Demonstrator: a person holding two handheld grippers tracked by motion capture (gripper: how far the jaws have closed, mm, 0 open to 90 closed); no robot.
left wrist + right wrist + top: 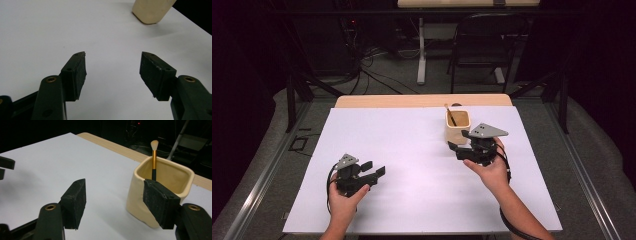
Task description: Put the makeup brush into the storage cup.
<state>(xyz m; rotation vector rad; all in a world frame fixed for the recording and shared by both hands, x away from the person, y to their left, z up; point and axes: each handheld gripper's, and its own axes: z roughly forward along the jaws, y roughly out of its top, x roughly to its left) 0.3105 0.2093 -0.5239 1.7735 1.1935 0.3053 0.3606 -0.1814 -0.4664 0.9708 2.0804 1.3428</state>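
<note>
A cream square cup (458,127) stands on the white sheet (412,150) toward the back right, with a gold-handled brush (450,116) upright in it. My right gripper (458,141) sits just in front of the cup, its jaws pointing left. In the right gripper view it (115,181) is open and empty, and the cup (136,200) with the brush (153,157) stands behind its right jaw. My left gripper (373,168) rests at the front left, open. In the left gripper view its jaws (113,53) hold nothing, and the cup (152,11) is far ahead.
The sheet covers a wooden table whose far edge (422,100) shows bare. Beyond it stand a black chair (487,45) and a desk leg (422,55), with cables on the floor. The left gripper's jaw tips (6,165) show at the left edge of the right gripper view.
</note>
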